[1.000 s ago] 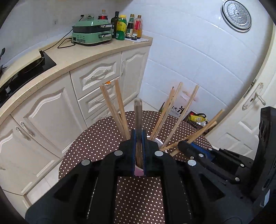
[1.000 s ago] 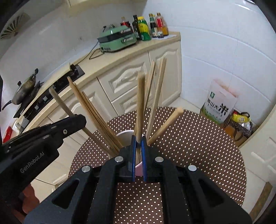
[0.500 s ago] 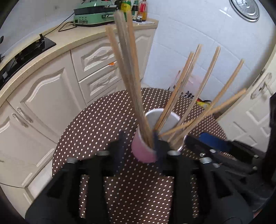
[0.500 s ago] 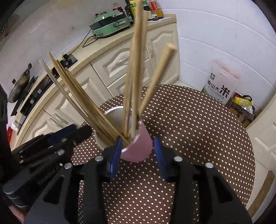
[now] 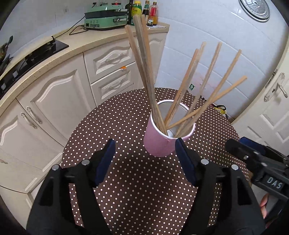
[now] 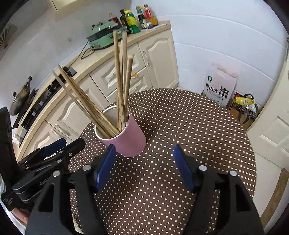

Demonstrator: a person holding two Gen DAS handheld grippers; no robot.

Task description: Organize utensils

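Where each clamped a chopstick before, left tool [image 5: 145, 151] and right tool [image 6: 142, 157] now wide, empty.

A home kitchen. A curved cream countertop [image 5: 75, 38] sweeps from nine o'clock round to twelve, over cream cabinet doors and drawers [image 5: 110, 57] with metal handles. A black hob [image 5: 34, 56] is set into the counter at ten o'clock, with a dark pan [image 6: 19, 95] on it. At twelve stands a green countertop cooker [image 5: 106, 19], plugged in by a black cord, beside a cluster of sauce and oil bottles [image 6: 139, 18]. White wall tiles [image 5: 207, 32] fill the corner, a round steel steamer plate [image 5: 254, 9] hanging at one o'clock. A rice sack [image 6: 219, 86] leans on the floor. Nearest me, a round table under a brown polka-dot cloth [image 5: 126, 117].
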